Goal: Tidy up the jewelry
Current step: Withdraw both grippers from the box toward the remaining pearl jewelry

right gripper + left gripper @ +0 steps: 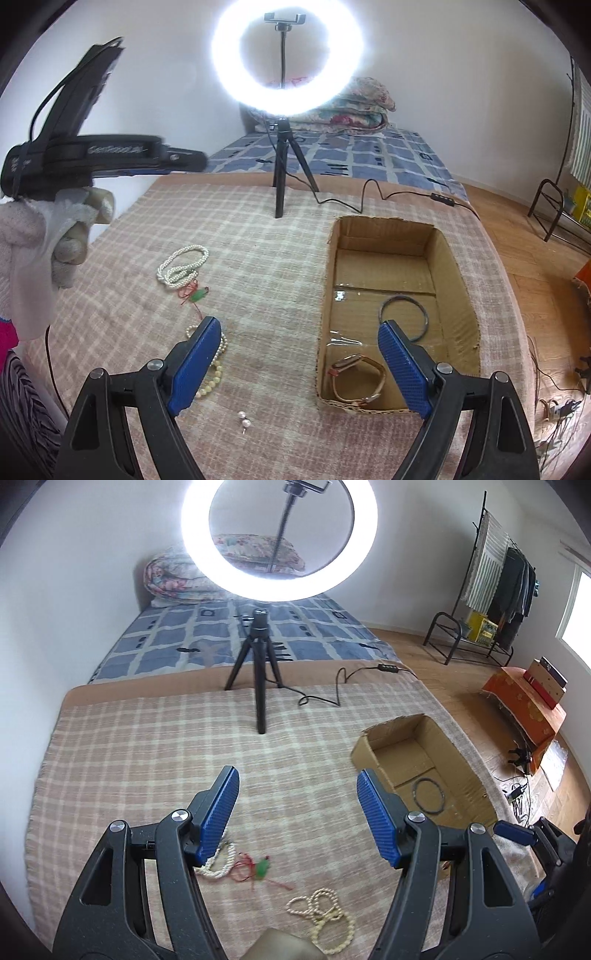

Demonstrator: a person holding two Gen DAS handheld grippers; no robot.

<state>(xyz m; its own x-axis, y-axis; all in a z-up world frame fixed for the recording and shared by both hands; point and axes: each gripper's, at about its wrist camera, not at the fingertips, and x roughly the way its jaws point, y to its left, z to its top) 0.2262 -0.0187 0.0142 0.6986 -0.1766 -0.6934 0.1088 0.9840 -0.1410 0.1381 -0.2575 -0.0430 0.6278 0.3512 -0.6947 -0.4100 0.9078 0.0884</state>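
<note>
Both empty: left tongs (297, 786) and right tongs (299, 338) spread wide above the checked blanket (258, 236). Bangle (403, 316) and watch (356, 380) inside the cardboard box (454, 266), right; pearl necklaces (183, 266) and earrings (243, 419) lying left.

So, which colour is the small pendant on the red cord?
Green. The pendant on its red cord shows best in the right wrist view.
</note>
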